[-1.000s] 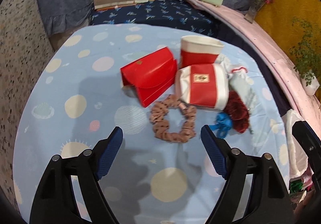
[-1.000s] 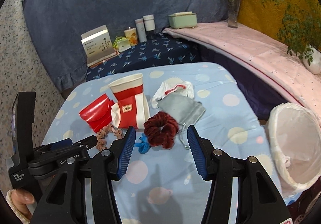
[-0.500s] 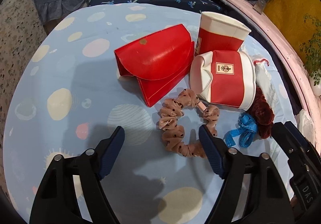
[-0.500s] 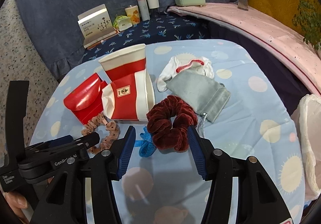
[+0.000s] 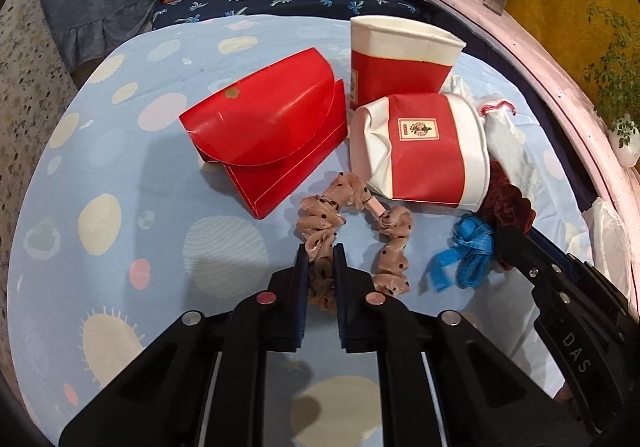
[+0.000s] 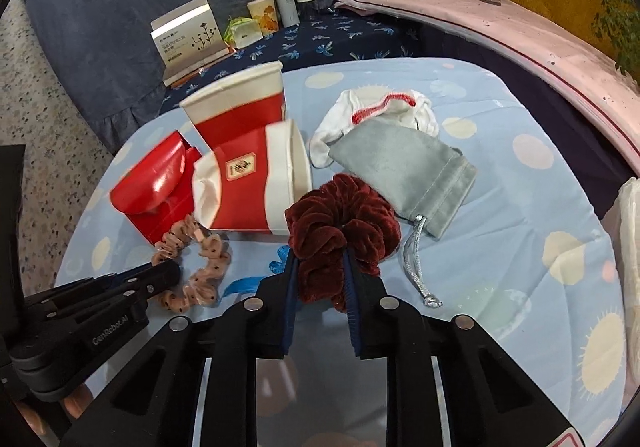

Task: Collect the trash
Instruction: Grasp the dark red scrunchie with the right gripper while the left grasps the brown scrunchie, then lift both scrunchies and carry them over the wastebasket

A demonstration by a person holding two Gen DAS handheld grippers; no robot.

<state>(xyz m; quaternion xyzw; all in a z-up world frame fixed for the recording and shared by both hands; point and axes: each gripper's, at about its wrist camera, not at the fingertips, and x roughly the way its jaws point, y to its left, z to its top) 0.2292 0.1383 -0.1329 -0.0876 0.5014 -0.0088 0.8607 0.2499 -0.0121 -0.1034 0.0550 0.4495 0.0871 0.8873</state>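
My left gripper (image 5: 321,253) is shut on the near loop of a pink dotted scrunchie (image 5: 390,247), which lies on the blue spotted cloth (image 5: 100,167). My right gripper (image 6: 320,259) is shut on a dark red velvet scrunchie (image 6: 348,219); that one also shows in the left wrist view (image 5: 508,203). Behind them lie a red folded paper box (image 5: 268,127), an upright red-and-white paper cup (image 5: 400,59) and a second cup on its side (image 5: 428,151). A blue ribbon (image 5: 464,251) lies between the scrunchies.
A grey drawstring pouch (image 6: 404,171) and a white cloth with red trim (image 6: 384,111) lie at the right. A white-lined bin (image 6: 630,247) stands off the table's right edge. Boxes and bottles (image 6: 288,3) stand on the dark shelf behind.
Both grippers moved forward and down and closed: the left on the pink scrunchie, the right on the dark red scrunchie. Both were open before.
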